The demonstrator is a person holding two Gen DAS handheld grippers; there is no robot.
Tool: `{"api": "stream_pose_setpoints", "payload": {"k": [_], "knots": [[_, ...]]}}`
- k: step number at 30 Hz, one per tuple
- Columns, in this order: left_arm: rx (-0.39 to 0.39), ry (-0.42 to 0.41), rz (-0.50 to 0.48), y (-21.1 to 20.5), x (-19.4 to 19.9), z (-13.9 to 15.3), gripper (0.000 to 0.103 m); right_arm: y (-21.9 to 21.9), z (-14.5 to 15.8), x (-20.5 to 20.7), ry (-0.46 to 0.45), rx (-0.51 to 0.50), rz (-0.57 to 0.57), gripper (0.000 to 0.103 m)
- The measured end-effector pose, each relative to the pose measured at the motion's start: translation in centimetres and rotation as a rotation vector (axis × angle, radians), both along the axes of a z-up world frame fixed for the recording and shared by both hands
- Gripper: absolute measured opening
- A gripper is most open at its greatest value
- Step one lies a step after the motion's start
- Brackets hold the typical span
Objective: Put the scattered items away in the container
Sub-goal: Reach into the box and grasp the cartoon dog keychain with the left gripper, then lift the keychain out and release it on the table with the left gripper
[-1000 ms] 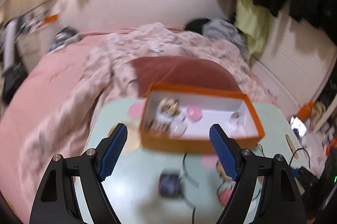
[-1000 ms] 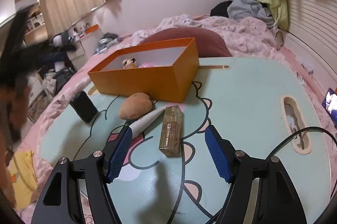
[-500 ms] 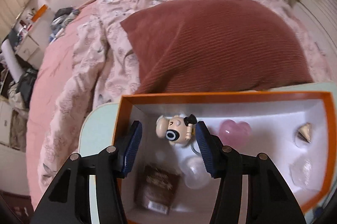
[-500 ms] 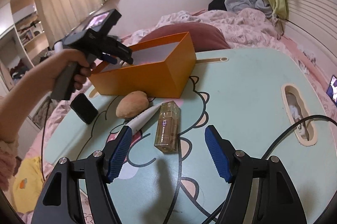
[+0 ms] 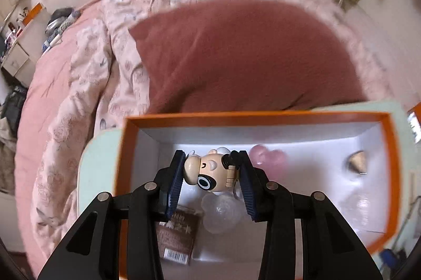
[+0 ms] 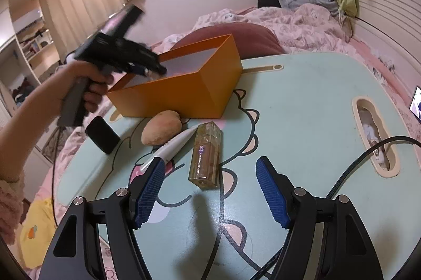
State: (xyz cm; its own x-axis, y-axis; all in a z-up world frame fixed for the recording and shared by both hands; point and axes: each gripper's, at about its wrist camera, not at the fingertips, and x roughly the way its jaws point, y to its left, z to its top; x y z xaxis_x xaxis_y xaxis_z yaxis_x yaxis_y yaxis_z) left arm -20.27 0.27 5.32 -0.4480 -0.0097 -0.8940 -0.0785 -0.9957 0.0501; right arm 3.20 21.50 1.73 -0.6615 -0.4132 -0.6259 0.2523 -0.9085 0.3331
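Observation:
My left gripper (image 5: pixel 210 174) is shut on a small beige cartoon figurine (image 5: pixel 208 172) and holds it inside the orange box (image 5: pixel 263 116). A pink heart (image 5: pixel 268 157), a brown packet (image 5: pixel 177 234), a clear ball (image 5: pixel 222 214) and a metal cone (image 5: pixel 356 165) lie in the box. In the right wrist view the left gripper (image 6: pixel 150 68) reaches over the orange box (image 6: pixel 184 93). My right gripper (image 6: pixel 210 190) is open and empty, hovering just short of a clear perfume bottle (image 6: pixel 205 153) on the table. A white pen (image 6: pixel 171 148), a tan heart-shaped plush (image 6: pixel 161 127) and a black case (image 6: pixel 102 131) lie nearby.
The mint cartoon lap table (image 6: pixel 302 101) stands on a pink bed. A maroon pillow (image 5: pixel 236 56) lies behind the box. A black cable (image 6: pixel 355 164) crosses the table's right side beside a slot (image 6: pixel 373 138). A phone (image 6: pixel 415 106) lies at the far right.
The left gripper moved from above the table into the box and closed on the figurine. The right gripper stayed open and edged slightly toward the bottle.

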Motion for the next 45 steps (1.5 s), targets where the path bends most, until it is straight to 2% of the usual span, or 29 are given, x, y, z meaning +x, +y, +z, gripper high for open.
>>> {"api": "stream_pose_setpoints", "payload": {"k": [6,9,11,17,24,26,33,39,42,45], "knots": [[0.199,0.112,-0.079,-0.4,5.1,6.1,0.041,-0.1,-0.1,-0.1,-0.005,0.002,-0.003,0.071],[0.291,0.137,-0.132,-0.3,8.4,7.5,0.041,-0.1,-0.1,-0.1,-0.010,0.000,-0.007,0.071],[0.321,0.131,-0.164,0.0,10.8,7.2,0.041,-0.2,-0.1,-0.1,-0.011,0.001,-0.007,0.071],[0.338,0.077,-0.174,-0.5,15.0,2.9,0.041,-0.3,-0.2,-0.2,-0.016,0.012,-0.005,0.071],[0.313,0.067,-0.150,-0.7,16.3,-0.4,0.041,-0.4,-0.2,-0.3,-0.020,0.023,-0.003,0.072],[0.289,0.083,-0.161,-0.2,16.5,-0.5,0.041,-0.4,-0.2,-0.3,-0.021,0.023,-0.003,0.071],[0.303,0.122,-0.172,-0.3,17.0,-0.6,0.043,-0.4,-0.3,-0.3,-0.025,0.023,-0.002,0.072],[0.423,0.191,-0.142,-2.0,18.5,0.2,0.044,-0.5,-0.3,-0.3,-0.023,0.029,-0.002,0.072],[0.461,0.215,-0.110,-2.9,19.6,0.6,0.060,-0.8,-0.3,-0.4,-0.022,0.040,0.002,0.071],[0.437,0.235,-0.074,-3.3,21.1,0.4,0.063,-1.2,0.1,-0.4,-0.010,0.060,0.010,0.071]]}}
